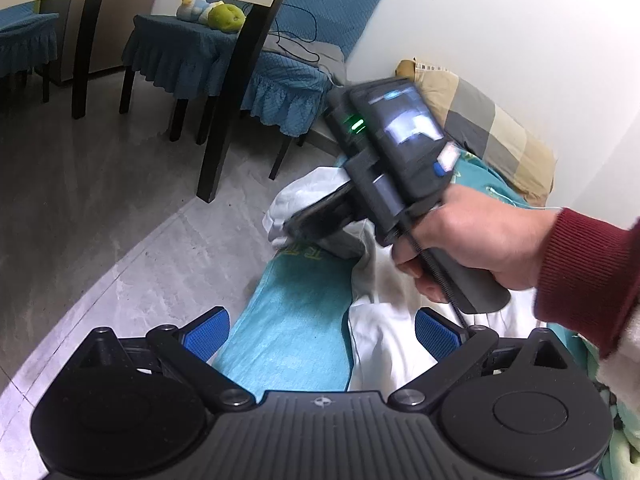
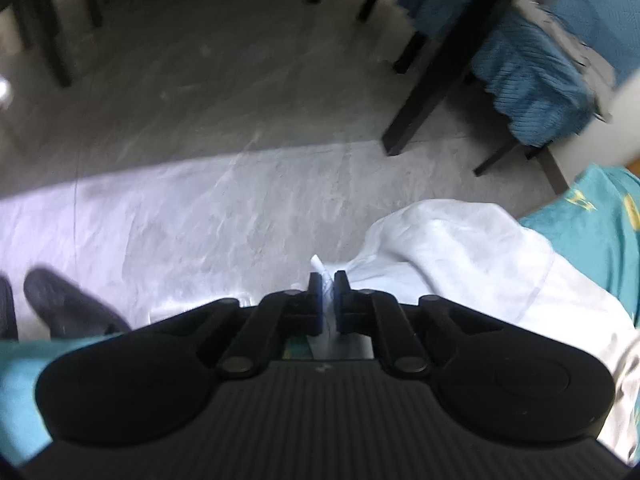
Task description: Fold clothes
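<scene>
A white garment (image 1: 384, 340) lies crumpled on a teal blanket (image 1: 296, 320) at the bed's edge. My left gripper (image 1: 320, 334) is open and empty, its blue pads (image 1: 208, 332) spread above the blanket and the garment's near edge. My right gripper (image 2: 328, 292) is shut on a thin fold of the white garment (image 2: 460, 264), which drapes off to its right. In the left wrist view the right gripper's body (image 1: 384, 168) is held by a hand over the garment's far end; its fingertips are hidden in cloth.
A grey tiled floor (image 2: 240, 160) lies beside the bed. A dark table leg (image 1: 240, 92) and chairs with blue covers (image 1: 280, 84) stand close by. A checked pillow (image 1: 492, 128) rests against the white wall. A dark shoe (image 2: 68, 308) is on the floor.
</scene>
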Demonstrator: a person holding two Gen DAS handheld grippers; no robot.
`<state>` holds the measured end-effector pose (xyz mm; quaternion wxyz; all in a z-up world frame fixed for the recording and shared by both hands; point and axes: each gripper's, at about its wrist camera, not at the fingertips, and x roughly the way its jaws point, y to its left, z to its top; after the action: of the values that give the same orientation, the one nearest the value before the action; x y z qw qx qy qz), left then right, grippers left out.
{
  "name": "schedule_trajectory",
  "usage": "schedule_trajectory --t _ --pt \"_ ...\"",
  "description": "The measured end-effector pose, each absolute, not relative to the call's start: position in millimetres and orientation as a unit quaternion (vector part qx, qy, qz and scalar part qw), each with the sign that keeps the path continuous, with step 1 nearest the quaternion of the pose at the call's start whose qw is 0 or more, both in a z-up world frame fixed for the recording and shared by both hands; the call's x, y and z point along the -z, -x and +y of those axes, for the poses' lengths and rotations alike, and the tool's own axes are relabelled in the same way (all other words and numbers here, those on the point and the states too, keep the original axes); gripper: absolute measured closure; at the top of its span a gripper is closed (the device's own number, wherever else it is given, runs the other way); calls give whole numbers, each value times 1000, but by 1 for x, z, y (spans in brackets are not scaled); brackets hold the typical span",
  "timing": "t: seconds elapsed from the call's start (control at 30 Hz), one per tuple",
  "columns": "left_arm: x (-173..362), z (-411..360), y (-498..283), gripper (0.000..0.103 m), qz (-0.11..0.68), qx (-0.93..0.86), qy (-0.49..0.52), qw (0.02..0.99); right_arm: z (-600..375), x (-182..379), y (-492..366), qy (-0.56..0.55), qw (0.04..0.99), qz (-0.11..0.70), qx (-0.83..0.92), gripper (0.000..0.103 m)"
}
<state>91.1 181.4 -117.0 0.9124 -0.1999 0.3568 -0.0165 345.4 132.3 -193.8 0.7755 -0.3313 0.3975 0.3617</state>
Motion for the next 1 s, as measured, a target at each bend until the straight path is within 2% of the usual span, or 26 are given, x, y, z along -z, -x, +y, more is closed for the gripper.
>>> schedule_trajectory --t 0.13,0.33,0.47,0.63,0.73,0.83,0.87,0.93,1.0 --pt "116 176 -94 3 350 20 201 915 97 150 -350 251 833 360 -335 96" --pt "116 164 -97 3 348 31 186 918 -14 94 -346 50 916 306 -255 96" --pt "117 151 -103 3 350 39 171 920 -112 109 -339 -113 929 312 -161 96" --pt "122 140 -112 3 364 50 168 915 -195 167 -324 -216 900 369 -81 96" --pt "122 135 -113 3 364 52 162 916 -208 178 -315 -212 894 384 -84 93" --pt "121 129 -111 3 360 48 144 921 -205 165 -308 -188 907 363 -105 91" --pt "120 126 -110 3 356 46 133 924 -200 159 -307 -176 912 353 -114 88" --pt "117 121 -107 3 346 44 104 931 -186 144 -302 -125 927 323 -142 74" --pt "116 117 -105 3 339 43 85 936 -162 131 -293 -60 939 293 -173 52"
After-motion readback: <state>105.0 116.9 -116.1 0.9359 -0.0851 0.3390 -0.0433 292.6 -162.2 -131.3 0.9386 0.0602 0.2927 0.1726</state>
